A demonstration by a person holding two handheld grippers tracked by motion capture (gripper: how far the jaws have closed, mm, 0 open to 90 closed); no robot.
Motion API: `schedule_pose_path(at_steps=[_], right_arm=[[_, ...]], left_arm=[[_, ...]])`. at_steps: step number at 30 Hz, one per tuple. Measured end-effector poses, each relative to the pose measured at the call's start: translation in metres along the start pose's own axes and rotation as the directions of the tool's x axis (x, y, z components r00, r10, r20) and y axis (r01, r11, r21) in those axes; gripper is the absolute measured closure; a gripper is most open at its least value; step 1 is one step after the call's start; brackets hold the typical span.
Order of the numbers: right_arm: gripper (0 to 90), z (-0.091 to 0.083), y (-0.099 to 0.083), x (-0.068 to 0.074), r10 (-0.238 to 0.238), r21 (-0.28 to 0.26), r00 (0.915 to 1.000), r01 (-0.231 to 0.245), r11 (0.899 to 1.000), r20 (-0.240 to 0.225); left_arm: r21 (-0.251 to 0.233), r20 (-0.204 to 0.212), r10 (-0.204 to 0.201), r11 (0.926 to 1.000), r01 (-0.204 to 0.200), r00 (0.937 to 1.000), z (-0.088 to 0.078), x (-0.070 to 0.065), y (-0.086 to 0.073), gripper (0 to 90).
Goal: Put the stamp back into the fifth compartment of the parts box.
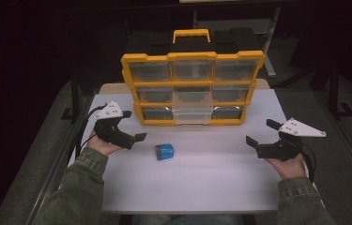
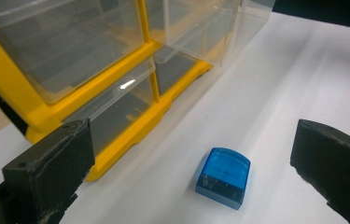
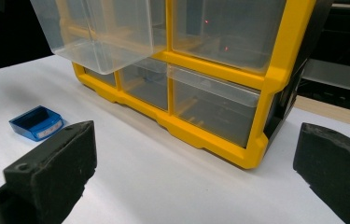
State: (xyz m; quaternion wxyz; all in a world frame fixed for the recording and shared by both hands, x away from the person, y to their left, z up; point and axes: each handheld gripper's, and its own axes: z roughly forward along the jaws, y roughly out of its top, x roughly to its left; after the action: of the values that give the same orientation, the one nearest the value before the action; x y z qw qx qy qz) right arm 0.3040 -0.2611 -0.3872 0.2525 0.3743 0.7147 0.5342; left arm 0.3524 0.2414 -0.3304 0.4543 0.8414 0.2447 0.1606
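A small blue plastic box lies on the white tabletop, just in front of the organiser and a little left of centre, nearer your left gripper than your right gripper. It looks light, hard and smooth, probably slippery under a loose hold, with one rounded end and flat sides. Judging from its shape, you would do best to close the fingers across its two flat long sides, low down, and squeeze gently since thin plastic may crack or shoot out.

In the left gripper view the box sits between and beyond your two black fingers, which stand wide apart and hold nothing. Your right gripper's fingers are likewise spread wide and empty, well apart from the box.

Behind it stands a yellow-framed organiser with nine clear drawers in three rows and a yellow carry handle on top. The lower middle drawer is pulled out toward you and appears empty. The other drawers sit closed; whether anything lies inside them is hard to tell through the plastic.
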Motion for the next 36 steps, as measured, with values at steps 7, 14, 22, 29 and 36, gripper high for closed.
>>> schedule_pose_path(at_steps=[7, 14, 22, 29, 36], right_arm=[[0.0, 0.000, 0.000, 0.001, -0.005, 0.005, 1.0000, 0.005, 1.000, -0.001], [0.0, -0.001, 0.000, 0.001, -0.006, 0.002, 1.0000, 0.006, 1.000, -0.002], [0.0, -0.001, 0.000, 0.001, -0.009, 0.004, 1.0000, 0.009, 1.000, -0.002], [0.0, -0.003, 0.000, 0.002, -0.013, 0.005, 0.9999, 0.013, 1.000, 0.003], [0.0, -0.003, 0.000, 0.002, -0.016, 0.007, 0.9999, 0.016, 1.000, 0.003]], left_arm=[[0.024, 0.020, 0.011, 0.9996, -0.012, 0.9997, 0.009, 0.000, 0.002, 0.0], [0.045, 0.049, 0.036, 0.9983, -0.038, 0.9982, 0.023, -0.005, 0.008, 0.0], [0.100, 0.093, 0.060, 0.9925, -0.070, 0.9939, 0.043, -0.010, 0.007, 0.0], [0.138, 0.123, 0.065, 0.9871, -0.082, 0.9903, 0.058, -0.012, 0.004, 0.0], [0.162, 0.143, 0.078, 0.9817, -0.101, 0.9867, 0.069, -0.015, 0.002, 0.0]])
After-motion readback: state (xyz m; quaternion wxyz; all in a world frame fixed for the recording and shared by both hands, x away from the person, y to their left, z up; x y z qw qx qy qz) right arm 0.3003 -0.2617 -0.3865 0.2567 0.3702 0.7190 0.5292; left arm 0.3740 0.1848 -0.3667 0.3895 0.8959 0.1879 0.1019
